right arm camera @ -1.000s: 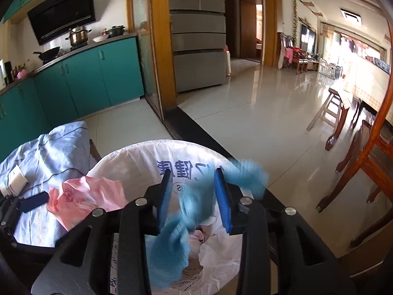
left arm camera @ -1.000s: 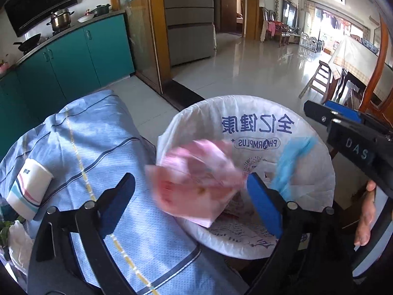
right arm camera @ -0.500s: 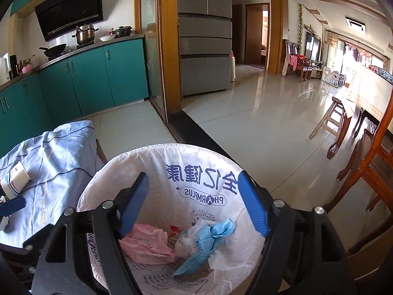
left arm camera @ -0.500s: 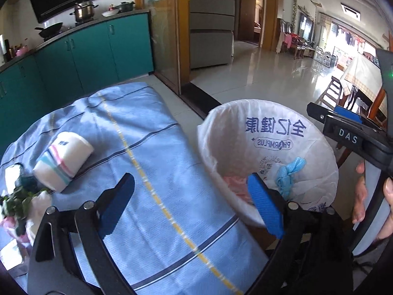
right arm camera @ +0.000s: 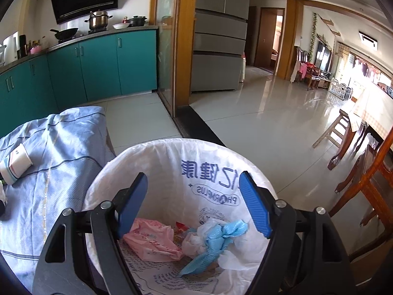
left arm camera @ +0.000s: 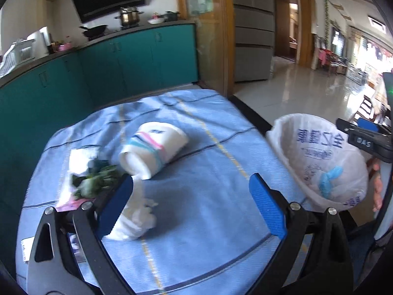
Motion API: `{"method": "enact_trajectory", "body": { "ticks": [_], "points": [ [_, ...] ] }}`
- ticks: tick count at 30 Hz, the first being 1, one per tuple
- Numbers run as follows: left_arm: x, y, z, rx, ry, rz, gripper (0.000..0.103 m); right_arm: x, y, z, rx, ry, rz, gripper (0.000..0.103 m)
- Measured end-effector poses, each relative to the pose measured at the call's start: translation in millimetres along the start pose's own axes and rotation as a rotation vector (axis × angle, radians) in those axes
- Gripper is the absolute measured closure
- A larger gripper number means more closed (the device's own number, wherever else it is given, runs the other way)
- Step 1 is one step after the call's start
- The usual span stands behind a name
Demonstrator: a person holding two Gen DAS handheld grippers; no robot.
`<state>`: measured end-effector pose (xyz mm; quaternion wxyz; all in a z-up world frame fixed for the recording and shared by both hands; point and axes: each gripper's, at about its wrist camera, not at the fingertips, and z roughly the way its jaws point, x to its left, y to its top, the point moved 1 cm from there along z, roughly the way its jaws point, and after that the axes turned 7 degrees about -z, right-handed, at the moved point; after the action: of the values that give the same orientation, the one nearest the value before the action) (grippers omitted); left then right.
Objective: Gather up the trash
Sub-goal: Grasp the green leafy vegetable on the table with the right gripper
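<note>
A blue striped cloth (left arm camera: 196, 209) covers the table, and the left gripper (left arm camera: 191, 204) hangs over it with its blue pads spread wide and nothing between them. Just under its left-hand pad lies a crumpled white tissue (left arm camera: 133, 218), touching or nearly touching that pad; I cannot tell which. Beyond it a white paper cup (left arm camera: 152, 147) with pink and teal bands lies tipped on its side, mouth toward the camera. Left of the cup sits a clump of green leafy scraps (left arm camera: 94, 182) against more white paper (left arm camera: 81, 158), with a pink-edged wrapper (left arm camera: 70, 204) partly hidden behind the gripper's frame.

Off the table's right edge stands the trash bin, lined with a white printed bag (left arm camera: 316, 147), and the right gripper (right arm camera: 194, 205) is poised directly over its mouth. Its jaws are parted and empty, released, with the bin's contents showing through the gap below them. A hand (left arm camera: 377, 186) shows at the far right in the left wrist view, beside the bin.

Down in the bag: a pink plastic bag (right arm camera: 152, 242) at the left, a crumpled blue cloth or wipe (right arm camera: 216, 242) at the right, some clear and white plastic (right arm camera: 196, 242) between them, and a small red scrap (right arm camera: 180, 226) behind.
</note>
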<state>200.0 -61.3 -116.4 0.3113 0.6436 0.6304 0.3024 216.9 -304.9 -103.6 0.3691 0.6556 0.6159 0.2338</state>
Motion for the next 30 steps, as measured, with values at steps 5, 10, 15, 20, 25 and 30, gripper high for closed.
{"method": "enact_trajectory", "body": {
  "ticks": [5,10,15,20,25,30],
  "points": [
    [52.5,-6.3,-10.8,-0.007,0.105,-0.053,0.008,28.1,9.6,-0.5,-0.007,0.13,0.0,0.023],
    [111.5,-15.8,-24.9,0.019,0.198,-0.121,0.008,82.2,21.4,-4.4,-0.012,0.272,-0.087,0.021],
    [155.8,-25.6,-38.4,0.042,0.252,-0.178,0.007,150.4,44.6,-7.4,0.017,0.5,-0.146,0.021],
    [176.4,-37.4,-44.8,0.065,0.306,-0.186,0.007,234.2,58.5,-28.2,0.006,0.676,-0.31,0.021],
    [185.4,-48.8,-39.8,0.11,0.333,-0.173,0.007,292.1,41.1,-50.0,0.006,0.803,-0.425,0.021],
    [187.0,-56.7,-33.0,0.141,0.3,-0.2,0.007,307.5,26.9,-45.1,0.086,0.898,-0.473,0.056]
  ]
}}
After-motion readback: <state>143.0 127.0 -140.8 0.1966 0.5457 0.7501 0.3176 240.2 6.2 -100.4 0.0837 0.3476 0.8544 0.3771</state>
